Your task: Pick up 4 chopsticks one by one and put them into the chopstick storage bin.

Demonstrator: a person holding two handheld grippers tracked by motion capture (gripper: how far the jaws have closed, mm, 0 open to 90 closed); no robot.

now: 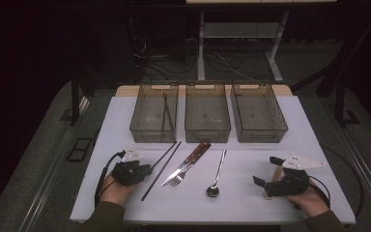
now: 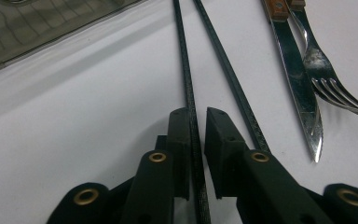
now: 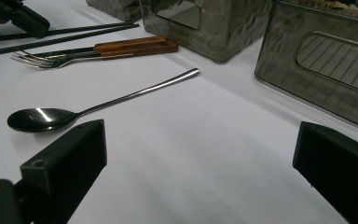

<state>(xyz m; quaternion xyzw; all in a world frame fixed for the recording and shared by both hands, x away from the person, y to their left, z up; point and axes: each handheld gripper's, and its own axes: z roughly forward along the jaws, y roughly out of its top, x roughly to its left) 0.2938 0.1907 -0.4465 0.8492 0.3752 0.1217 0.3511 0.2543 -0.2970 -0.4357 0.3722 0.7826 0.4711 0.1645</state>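
Left tongs point(image 2: 196, 122) nearly closed, pinching black chopstick point(image 2: 187, 88); right tongs point(image 3: 200, 154) wide open, holding nothing.

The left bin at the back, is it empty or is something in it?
Not empty. The left bin holds thin dark sticks, probably chopsticks, lying lengthwise.

The chopsticks point(image 2: 189, 98) look matt black with a rough, grainy texture. Spoon point(image 3: 42, 118) is mirror-shiny metal, same for the knife point(image 2: 294, 74) blade. Fork point(image 3: 46, 59) has a glossy wooden handle. Tabletop point(image 1: 251, 203) is smooth matt white, and the bins point(image 1: 207, 116) are smoky see-through plastic.
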